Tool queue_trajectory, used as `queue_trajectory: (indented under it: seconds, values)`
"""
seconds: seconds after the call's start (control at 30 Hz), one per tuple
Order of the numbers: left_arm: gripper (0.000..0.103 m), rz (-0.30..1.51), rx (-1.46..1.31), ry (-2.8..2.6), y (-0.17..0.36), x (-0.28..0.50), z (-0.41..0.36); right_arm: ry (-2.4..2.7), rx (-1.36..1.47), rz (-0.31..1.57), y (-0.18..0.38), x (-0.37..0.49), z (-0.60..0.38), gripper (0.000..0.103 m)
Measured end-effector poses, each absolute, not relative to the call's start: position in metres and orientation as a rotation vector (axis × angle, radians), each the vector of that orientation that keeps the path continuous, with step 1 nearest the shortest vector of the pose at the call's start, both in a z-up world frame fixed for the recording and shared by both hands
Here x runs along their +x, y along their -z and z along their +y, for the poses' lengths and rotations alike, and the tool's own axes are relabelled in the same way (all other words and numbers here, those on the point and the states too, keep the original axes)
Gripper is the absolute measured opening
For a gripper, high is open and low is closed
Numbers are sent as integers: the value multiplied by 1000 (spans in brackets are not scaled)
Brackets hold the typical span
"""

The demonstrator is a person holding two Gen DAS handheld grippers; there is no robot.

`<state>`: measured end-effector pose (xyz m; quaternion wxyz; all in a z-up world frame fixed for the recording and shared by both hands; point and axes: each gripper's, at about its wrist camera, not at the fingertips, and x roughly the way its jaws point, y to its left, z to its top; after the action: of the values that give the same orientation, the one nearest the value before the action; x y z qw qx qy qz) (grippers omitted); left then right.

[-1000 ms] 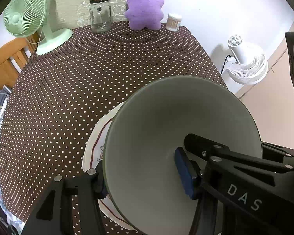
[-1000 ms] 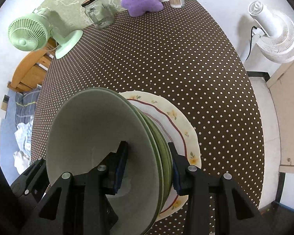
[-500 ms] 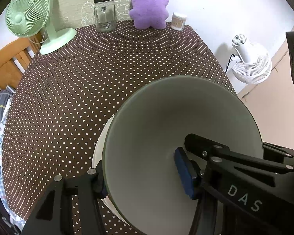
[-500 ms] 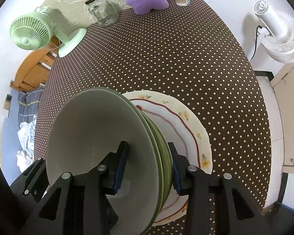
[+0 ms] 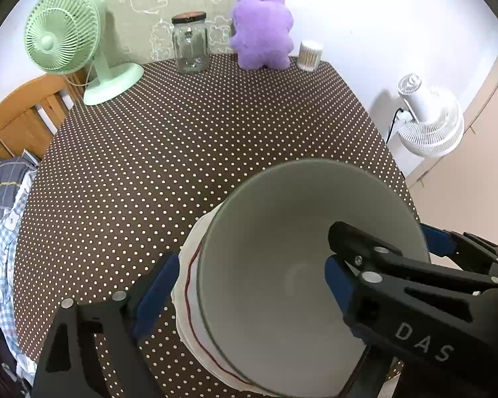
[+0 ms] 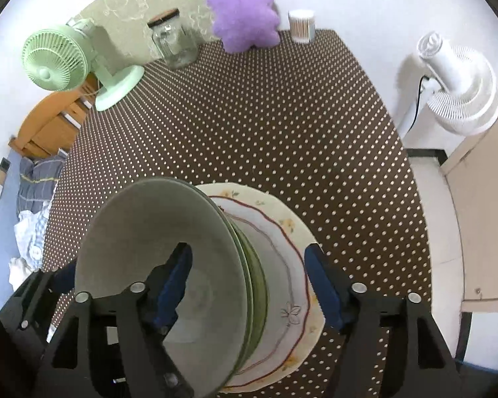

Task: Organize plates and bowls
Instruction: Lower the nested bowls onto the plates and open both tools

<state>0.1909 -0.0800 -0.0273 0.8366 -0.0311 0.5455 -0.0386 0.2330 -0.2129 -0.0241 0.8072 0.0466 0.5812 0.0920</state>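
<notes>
Left wrist view: left hand-held gripper (image 5: pixel 245 285) spread open, pads off the pale green bowl (image 5: pixel 302 265). Right hand-held gripper (image 6: pixel 249 282) likewise released, one finger inside bowl, other beside the floral plate (image 6: pixel 282 232). Bowl nested on green dishes atop plate, near edge of polka-dot surface (image 6: pixel 265 106).

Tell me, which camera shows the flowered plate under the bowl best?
The right wrist view: the plate shows its flowers and red line beside the bowl. In the left wrist view, only a cream edge shows behind the bowl.
</notes>
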Motion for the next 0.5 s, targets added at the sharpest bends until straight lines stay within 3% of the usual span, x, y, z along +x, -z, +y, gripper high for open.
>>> queue_trajectory:
  seconds: [0.5]
  values:
    - [93,953,-9,70,-24,164,-43,-149,73,1048,-35,195,-193,78]
